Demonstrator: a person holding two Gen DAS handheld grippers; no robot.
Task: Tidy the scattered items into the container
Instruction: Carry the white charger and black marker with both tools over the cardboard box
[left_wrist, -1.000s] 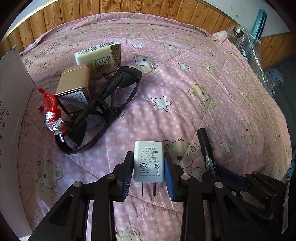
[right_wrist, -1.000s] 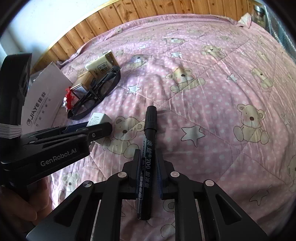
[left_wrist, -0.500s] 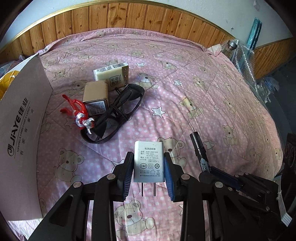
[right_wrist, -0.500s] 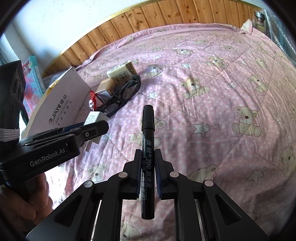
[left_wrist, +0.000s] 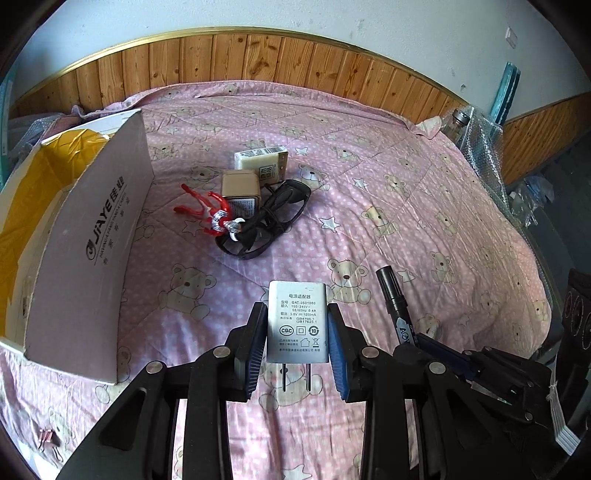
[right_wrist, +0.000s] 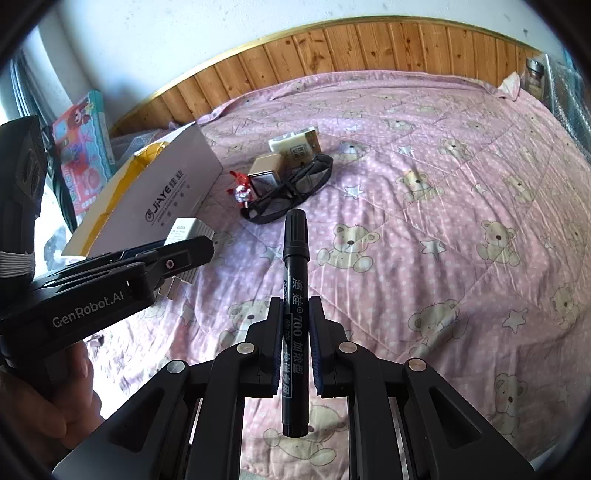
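Observation:
My left gripper is shut on a white power adapter, held above the pink quilt with its prongs pointing back. My right gripper is shut on a black marker pen, cap forward. The open white cardboard box with a yellow lining stands at the left; in the right wrist view the cardboard box lies beyond the left gripper. Farther out lie black glasses, a red figurine, a tan box and a cream packet.
A wooden panelled wall rims the bed's far side. A glass jar and bubble wrap sit at the right edge. A small binder clip lies on the quilt at the near left. A hand holds the left gripper.
Both grippers have risen and drawn back from the quilt with the adapter and the marker in them. The box and the wall have come further into view.

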